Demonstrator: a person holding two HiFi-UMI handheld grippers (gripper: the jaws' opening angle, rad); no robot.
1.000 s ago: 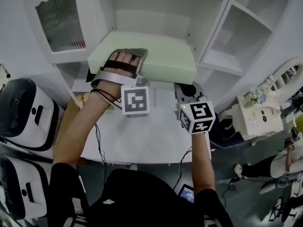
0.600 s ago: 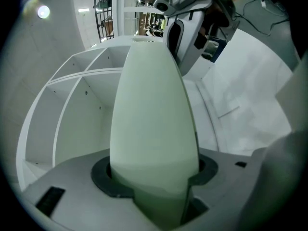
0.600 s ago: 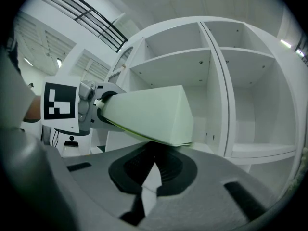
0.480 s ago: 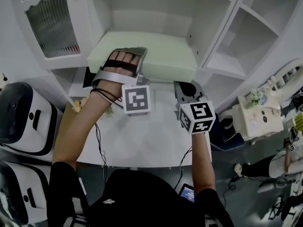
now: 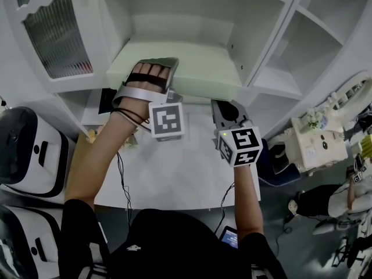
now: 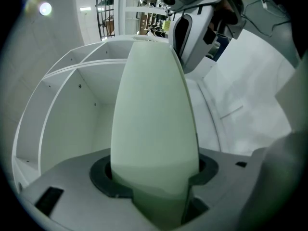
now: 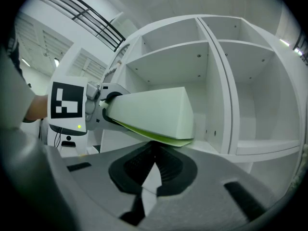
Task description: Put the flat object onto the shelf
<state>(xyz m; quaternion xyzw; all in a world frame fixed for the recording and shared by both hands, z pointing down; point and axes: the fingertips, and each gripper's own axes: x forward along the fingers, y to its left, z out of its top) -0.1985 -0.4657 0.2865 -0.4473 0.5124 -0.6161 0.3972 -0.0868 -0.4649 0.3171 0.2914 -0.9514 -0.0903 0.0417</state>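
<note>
So the flat object (image 5: 200,68) is a thick pale green slab, and I'd guess foam or a cushion pad. It's sitting mostly inside the middle bay of the white shelf (image 5: 192,22), with its near edge hanging out over the worktop (image 5: 174,167). I can't tell whether the far end is actually resting on the shelf board or just floating above it.

The left tool (image 6: 154,174) has its jaws spread fairly wide and clamped on the near left edge of the slab, one above and one below. The right tool (image 7: 153,153) is closed up with nothing in it, parked just under the slab's near right corner.

My read on handling: it looks light, since it's held out level from one edge and isn't drooping. That makes it stiff enough to push, though probably squishy under the pads. The surface is matte, so I doubt it's slippery, and it doesn't look fragile. The near edge seems like the right place to hold it, since that leaves the whole far end free to slide in, and the empty tool could prop the right corner if it tips
</note>
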